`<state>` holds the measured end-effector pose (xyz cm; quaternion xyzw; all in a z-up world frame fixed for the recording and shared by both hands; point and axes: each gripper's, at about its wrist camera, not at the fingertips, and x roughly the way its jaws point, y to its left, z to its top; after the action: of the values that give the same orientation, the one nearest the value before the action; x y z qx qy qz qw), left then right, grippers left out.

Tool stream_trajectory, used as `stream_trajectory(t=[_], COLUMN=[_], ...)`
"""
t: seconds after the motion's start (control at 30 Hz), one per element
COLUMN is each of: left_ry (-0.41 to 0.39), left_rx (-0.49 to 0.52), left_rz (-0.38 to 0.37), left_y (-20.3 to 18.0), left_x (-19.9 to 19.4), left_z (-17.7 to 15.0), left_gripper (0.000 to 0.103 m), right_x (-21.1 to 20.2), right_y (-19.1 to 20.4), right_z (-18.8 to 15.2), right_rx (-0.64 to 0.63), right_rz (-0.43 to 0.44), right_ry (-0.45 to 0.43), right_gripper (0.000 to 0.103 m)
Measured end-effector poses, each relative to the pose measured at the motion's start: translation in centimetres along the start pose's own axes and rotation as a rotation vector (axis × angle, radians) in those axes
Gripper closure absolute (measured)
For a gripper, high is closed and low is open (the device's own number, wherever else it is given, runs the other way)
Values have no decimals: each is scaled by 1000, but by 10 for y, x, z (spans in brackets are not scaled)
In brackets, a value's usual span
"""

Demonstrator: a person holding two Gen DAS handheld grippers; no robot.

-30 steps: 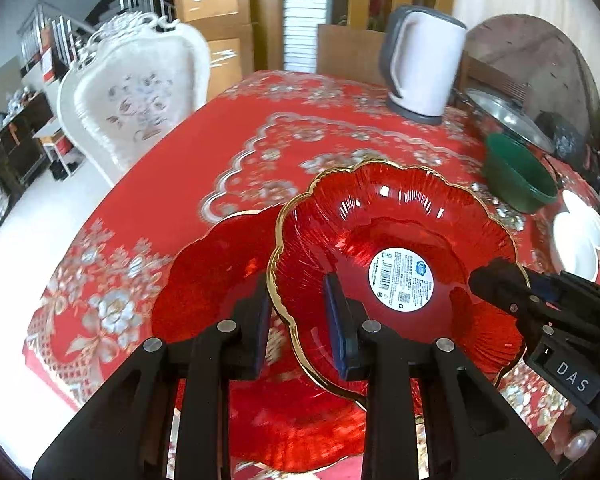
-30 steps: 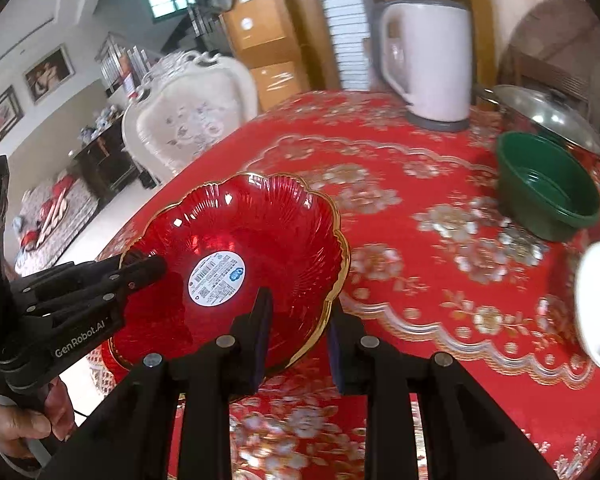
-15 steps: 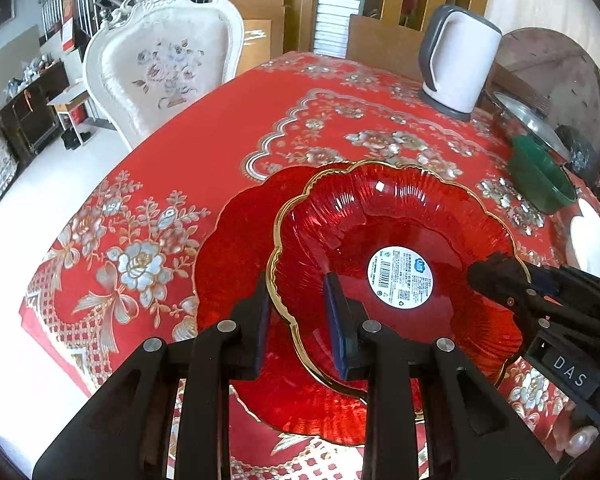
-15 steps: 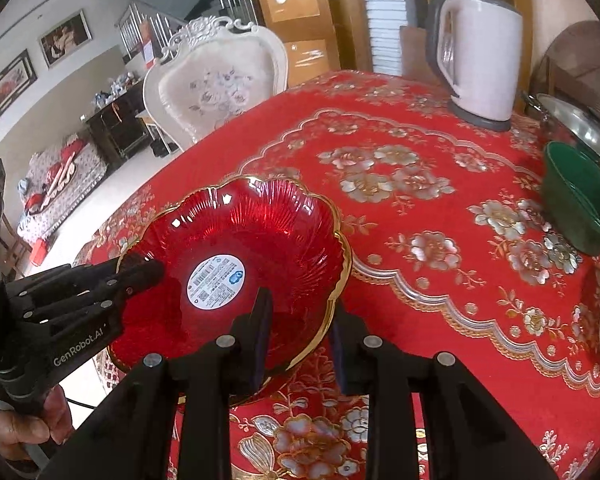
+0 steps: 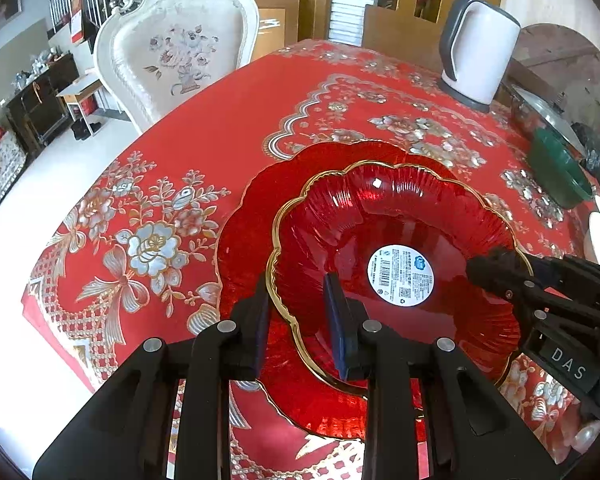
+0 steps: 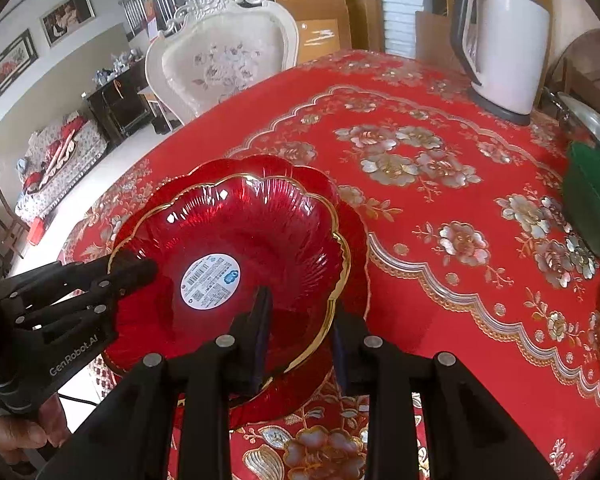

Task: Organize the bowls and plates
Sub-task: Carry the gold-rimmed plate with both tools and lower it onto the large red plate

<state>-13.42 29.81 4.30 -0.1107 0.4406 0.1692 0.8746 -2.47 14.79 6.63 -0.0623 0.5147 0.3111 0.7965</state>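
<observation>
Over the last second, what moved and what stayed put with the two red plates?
The gold-rimmed red plate, gripped on opposite rims by the left gripper and right gripper, has been carried over the larger red plate and now sits almost centred above it. Both grips held. The larger plate, kettle and green bowl stayed put.

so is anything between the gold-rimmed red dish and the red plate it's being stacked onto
Nothing visible. The gold-rimmed red dish, gripped at opposite rims by the left gripper and right gripper, sits over the larger red plate, whose visible surface is bare. The part beneath the dish is hidden.
</observation>
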Motion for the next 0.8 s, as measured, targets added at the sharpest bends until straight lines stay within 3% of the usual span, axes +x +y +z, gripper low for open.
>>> stream_trajectory(t=[0.43, 0.8], left_ry=[-4, 27], left_rx=[16, 13], left_rz=[38, 27], left_y=[2, 1], left_x=[10, 9], left_z=[-3, -1], left_gripper=[78, 75], right_x=[17, 20], right_y=[11, 11], right_z=[4, 8], right_rx=[-69, -83], right_rz=[-57, -81], right_ry=[47, 45], right_gripper=[73, 72])
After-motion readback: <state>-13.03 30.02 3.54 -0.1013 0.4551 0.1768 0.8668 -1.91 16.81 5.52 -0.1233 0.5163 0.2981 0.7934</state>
